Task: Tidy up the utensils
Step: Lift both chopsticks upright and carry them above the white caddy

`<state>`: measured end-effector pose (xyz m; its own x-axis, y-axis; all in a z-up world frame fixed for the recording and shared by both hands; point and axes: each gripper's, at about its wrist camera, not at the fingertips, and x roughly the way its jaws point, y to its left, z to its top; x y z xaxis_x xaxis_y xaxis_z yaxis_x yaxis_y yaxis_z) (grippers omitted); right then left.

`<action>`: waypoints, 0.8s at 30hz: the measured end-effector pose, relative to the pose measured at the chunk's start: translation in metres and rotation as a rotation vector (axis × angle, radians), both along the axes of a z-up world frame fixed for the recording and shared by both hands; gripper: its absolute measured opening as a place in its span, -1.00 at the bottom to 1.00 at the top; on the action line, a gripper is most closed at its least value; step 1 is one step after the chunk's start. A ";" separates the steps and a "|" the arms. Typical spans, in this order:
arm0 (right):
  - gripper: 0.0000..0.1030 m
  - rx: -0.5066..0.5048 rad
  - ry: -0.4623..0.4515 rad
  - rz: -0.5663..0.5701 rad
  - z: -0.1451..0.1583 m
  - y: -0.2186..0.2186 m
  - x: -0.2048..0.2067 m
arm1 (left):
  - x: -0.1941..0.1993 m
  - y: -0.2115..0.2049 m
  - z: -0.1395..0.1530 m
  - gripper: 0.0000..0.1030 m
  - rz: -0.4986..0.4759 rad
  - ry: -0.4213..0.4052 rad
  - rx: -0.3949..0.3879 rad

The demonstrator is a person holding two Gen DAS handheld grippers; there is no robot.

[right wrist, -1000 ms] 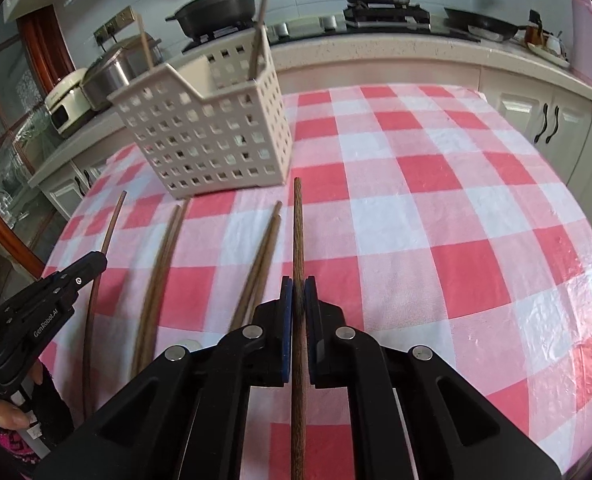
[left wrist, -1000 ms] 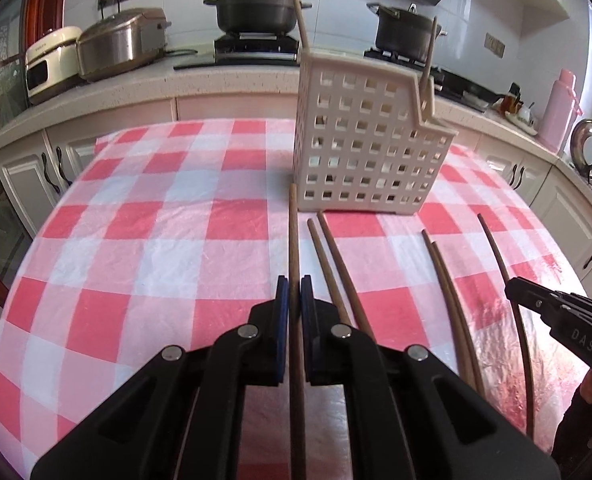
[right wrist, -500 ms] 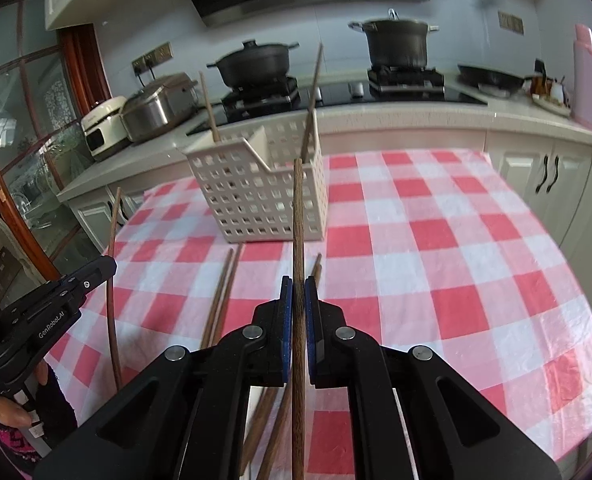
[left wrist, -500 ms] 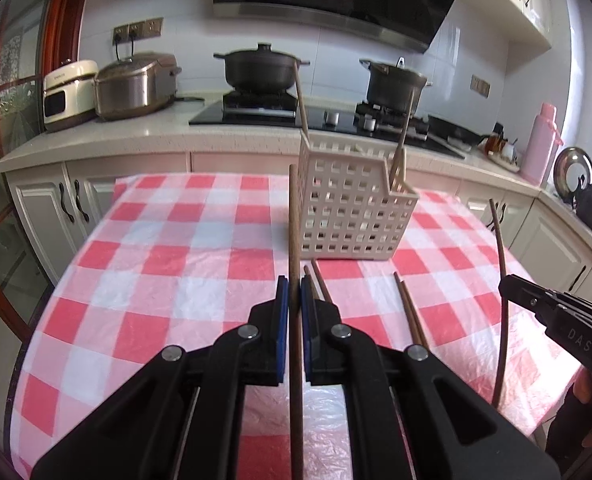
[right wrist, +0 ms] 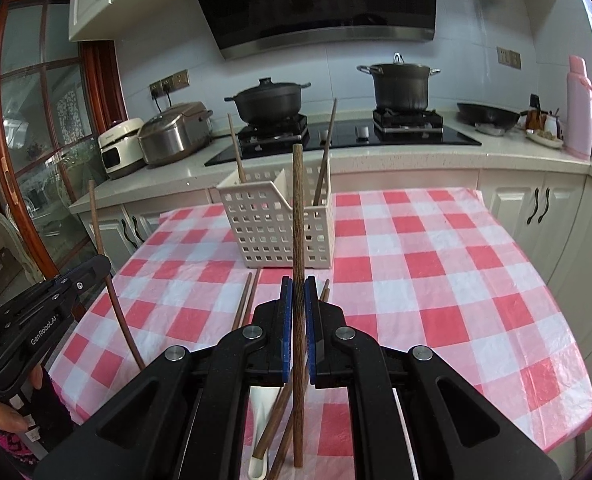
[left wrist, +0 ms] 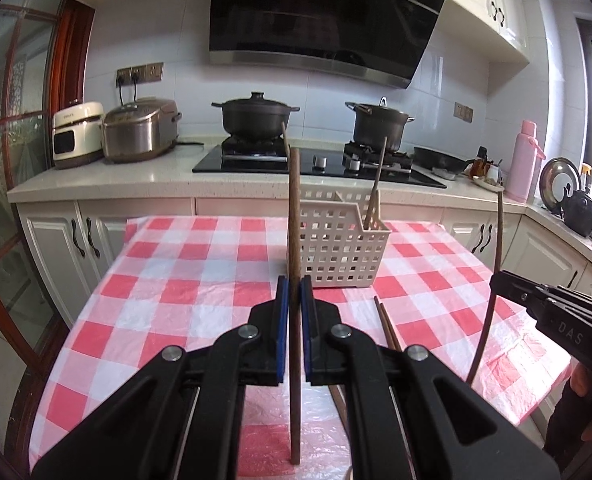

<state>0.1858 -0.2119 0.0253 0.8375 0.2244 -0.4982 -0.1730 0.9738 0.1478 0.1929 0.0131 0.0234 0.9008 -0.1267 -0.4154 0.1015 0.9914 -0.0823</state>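
Note:
My left gripper (left wrist: 294,294) is shut on a brown wooden chopstick (left wrist: 294,216) and holds it upright above the checked table. My right gripper (right wrist: 298,294) is shut on another brown chopstick (right wrist: 298,208), also upright. A white perforated basket (left wrist: 337,246) stands on the table beyond both grippers, with two chopsticks (left wrist: 377,184) leaning in it; it also shows in the right wrist view (right wrist: 276,228). More chopsticks (right wrist: 244,304) lie on the cloth in front of the basket. The right gripper shows at the right of the left wrist view (left wrist: 499,276), the left gripper at the left of the right wrist view (right wrist: 104,264).
The table has a red and white checked cloth (left wrist: 200,280). Behind it runs a counter with a stove, two dark pots (left wrist: 256,118), rice cookers (left wrist: 140,130) and a pink flask (left wrist: 525,160). A white spoon (right wrist: 258,456) lies near the table's front edge.
Both grippers have lifted their chopsticks off the table and tilted up, so the view now looks level across the kitchen. The basket appears farther away.

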 end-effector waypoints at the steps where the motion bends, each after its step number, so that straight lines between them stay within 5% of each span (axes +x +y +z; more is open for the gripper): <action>1: -0.87 0.001 -0.004 0.000 0.001 0.000 -0.001 | -0.002 0.000 0.002 -0.88 0.000 -0.006 0.000; 24: -0.87 0.006 -0.092 0.018 0.031 0.007 0.029 | 0.021 -0.016 0.036 -0.88 -0.035 -0.093 0.010</action>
<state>0.2148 -0.2051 0.0562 0.8757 0.2427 -0.4174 -0.2036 0.9695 0.1367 0.2141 -0.0028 0.0590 0.9307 -0.1547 -0.3313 0.1424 0.9879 -0.0611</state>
